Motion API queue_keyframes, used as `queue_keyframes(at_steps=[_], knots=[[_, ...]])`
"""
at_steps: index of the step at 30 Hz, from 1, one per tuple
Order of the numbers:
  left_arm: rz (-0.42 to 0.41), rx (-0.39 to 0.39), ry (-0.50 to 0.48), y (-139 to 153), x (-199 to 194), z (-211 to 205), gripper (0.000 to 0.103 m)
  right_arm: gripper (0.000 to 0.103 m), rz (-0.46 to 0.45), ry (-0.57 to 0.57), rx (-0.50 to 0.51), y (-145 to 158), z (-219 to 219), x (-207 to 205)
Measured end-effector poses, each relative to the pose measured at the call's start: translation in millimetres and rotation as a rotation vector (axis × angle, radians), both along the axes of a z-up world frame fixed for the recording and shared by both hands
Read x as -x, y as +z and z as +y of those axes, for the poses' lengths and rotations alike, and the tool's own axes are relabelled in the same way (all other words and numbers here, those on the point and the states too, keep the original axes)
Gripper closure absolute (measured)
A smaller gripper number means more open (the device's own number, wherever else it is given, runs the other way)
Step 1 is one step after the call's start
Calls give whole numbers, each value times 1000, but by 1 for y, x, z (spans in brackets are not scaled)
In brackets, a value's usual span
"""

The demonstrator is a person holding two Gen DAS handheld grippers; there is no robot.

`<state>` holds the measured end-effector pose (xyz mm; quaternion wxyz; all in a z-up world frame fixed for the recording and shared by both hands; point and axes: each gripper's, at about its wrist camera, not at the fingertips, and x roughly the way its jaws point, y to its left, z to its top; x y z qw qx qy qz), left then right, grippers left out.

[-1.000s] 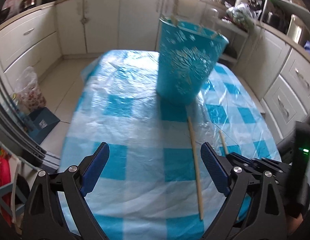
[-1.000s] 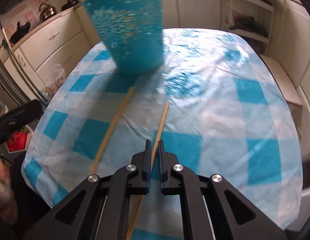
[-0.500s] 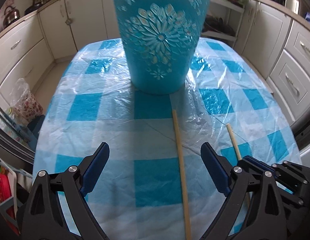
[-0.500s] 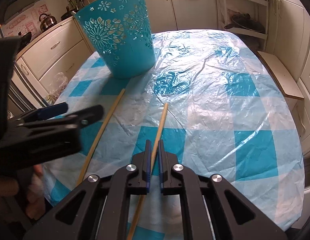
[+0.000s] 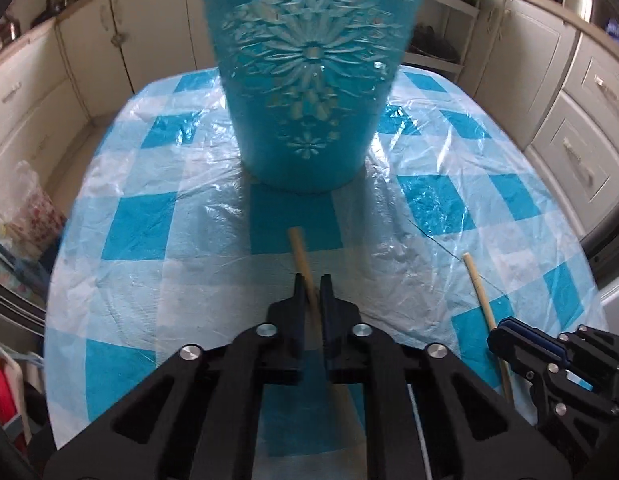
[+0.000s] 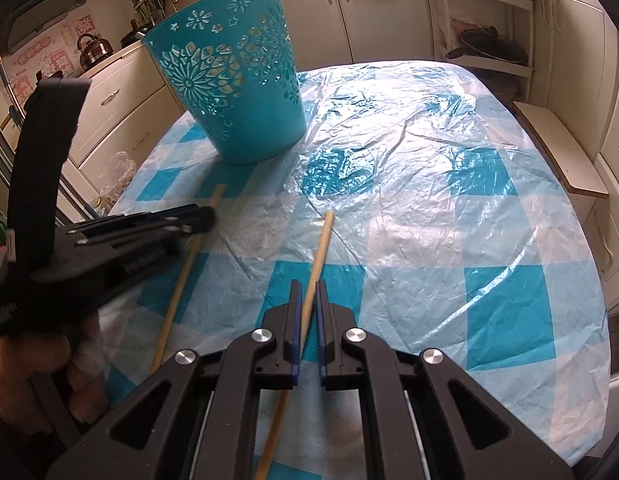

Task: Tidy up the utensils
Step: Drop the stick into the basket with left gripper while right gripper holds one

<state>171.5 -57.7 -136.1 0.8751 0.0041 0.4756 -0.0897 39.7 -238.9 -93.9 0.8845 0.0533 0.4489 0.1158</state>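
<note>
Pretty much nothing legible here

Only lettering I can spot: a raised white word moulded on the side of the left gripper [image 6: 203, 220] in the right wrist view, too blurry to make out, plus another bit of white print lower on its handle by the hand [image 6: 37, 368], same story. Far left on the wall there are red and white stickers [image 6: 49, 62] near the kettle [image 6: 94, 47] that look like characters, but I can't read them. Bin and tablecloth carry only patterns.
</note>
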Motion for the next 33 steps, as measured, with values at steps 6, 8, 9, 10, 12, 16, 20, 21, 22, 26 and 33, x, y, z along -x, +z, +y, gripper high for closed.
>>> queue_keyframes(at_steps=[6, 8, 9, 10, 12, 16, 20, 21, 22, 26, 33], knots=[[20, 79, 21, 9, 12, 29, 98, 95, 3, -9, -10, 0, 0, -2], [0, 102, 26, 20, 20, 36, 98, 95, 3, -13, -12, 0, -1, -2], [-20, 124, 31, 30, 26, 42, 98, 95, 3, -14, -12, 0, -1, -1], [-35, 139, 34, 37, 29, 45, 98, 95, 3, -14, -11, 0, -1, -1], [-107, 189, 38, 68, 38, 53, 98, 93, 1, -11, -10, 0, -1, -1], [-309, 264, 41, 134, 33, 62, 98, 88, -6, -8, -3, 0, 4, 0], [-540, 326, 51, 200, 16, 64, 98, 84, -15, -3, 6, -1, 8, 1], [-594, 336, 56, 213, 9, 61, 98, 84, -17, -3, 7, -1, 8, 1], [-639, 337, 67, 222, 2, 58, 98, 83, -18, -3, 9, -1, 8, 1], [-778, 359, 149, 240, -25, 49, 98, 80, -11, -7, 8, -1, 10, -1], [-817, 360, 251, 228, -77, 34, 98, 79, -9, 0, 8, -1, 10, -3]])
